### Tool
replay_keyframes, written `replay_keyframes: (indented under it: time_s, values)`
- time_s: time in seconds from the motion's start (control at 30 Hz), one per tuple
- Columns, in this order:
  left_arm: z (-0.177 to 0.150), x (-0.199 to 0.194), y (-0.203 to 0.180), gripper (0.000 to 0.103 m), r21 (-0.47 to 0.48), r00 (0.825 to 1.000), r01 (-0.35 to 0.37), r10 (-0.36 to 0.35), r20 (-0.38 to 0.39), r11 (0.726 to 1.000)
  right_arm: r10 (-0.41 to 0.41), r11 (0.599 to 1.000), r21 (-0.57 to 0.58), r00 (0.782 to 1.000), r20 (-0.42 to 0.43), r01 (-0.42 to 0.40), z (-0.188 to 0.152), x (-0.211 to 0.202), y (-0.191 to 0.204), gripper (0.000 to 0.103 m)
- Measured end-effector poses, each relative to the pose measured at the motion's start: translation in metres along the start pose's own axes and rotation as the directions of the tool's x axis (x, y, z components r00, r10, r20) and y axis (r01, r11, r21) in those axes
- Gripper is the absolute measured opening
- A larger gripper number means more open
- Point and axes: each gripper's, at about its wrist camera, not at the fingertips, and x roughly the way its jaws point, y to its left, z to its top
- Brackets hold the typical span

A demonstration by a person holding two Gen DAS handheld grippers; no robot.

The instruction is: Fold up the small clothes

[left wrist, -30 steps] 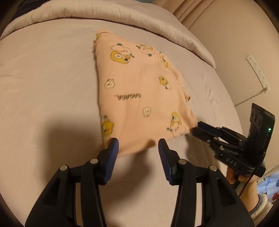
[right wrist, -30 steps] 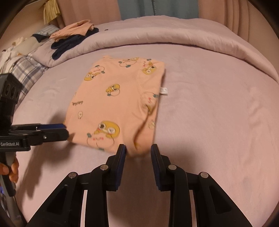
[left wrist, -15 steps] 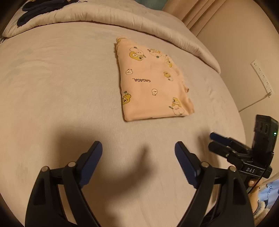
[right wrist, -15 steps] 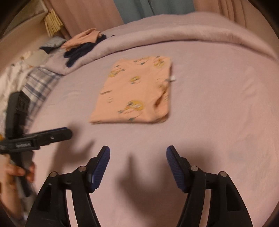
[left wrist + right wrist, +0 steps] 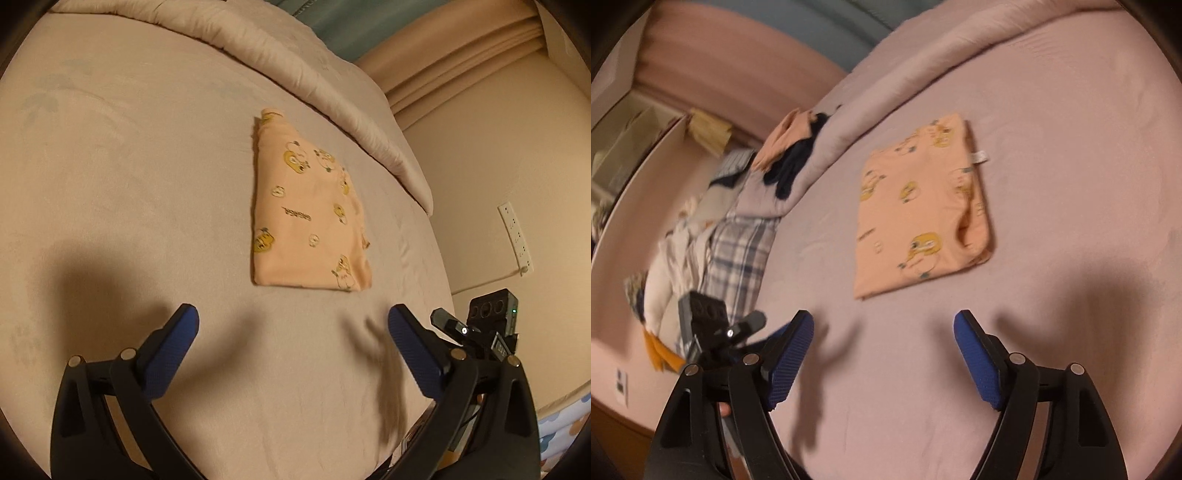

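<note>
Lying folded flat on the bed (image 5: 129,184), the peach garment (image 5: 306,218) sits beyond the left gripper (image 5: 293,332), jaws spread wide, empty. Right wrist view: right gripper (image 5: 884,334) likewise wide, short of the garment (image 5: 919,210).

- A bed (image 5: 129,192) under a smooth pale cover fills both wrist views.
- A folded peach garment (image 5: 306,218) printed with yellow cartoon figures lies flat near its middle.
- A rolled duvet (image 5: 295,62) runs along the far edge.
- Loose clothes (image 5: 790,155) sit heaped on the duvet's end.
</note>
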Motion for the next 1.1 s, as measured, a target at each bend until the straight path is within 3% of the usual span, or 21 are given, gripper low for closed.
replay_keyframes:
  time_s: [0.33, 0.6, 1.1]
  values:
    - [0.027, 0.024, 0.024, 0.102, -0.043, 0.999, 0.038, -0.039, -0.023, 0.998, -0.015, 0.994, 0.108, 1.000, -0.021, 0.018, 0.034, 0.023, -0.035, 0.079]
    - [0.045, 0.052, 0.023, 0.102, 0.021, 0.999, -0.007, 0.008, -0.053, 1.000, -0.046, 0.996, 0.080, 0.998, -0.031, 0.049, 0.051, 0.030, -0.041, 0.079]
    - [0.064, 0.089, 0.010, 0.102, 0.119, 0.995, -0.016, 0.028, -0.101, 0.993, -0.087, 0.995, 0.045, 0.996, -0.035, 0.088, 0.082, 0.055, -0.053, 0.079]
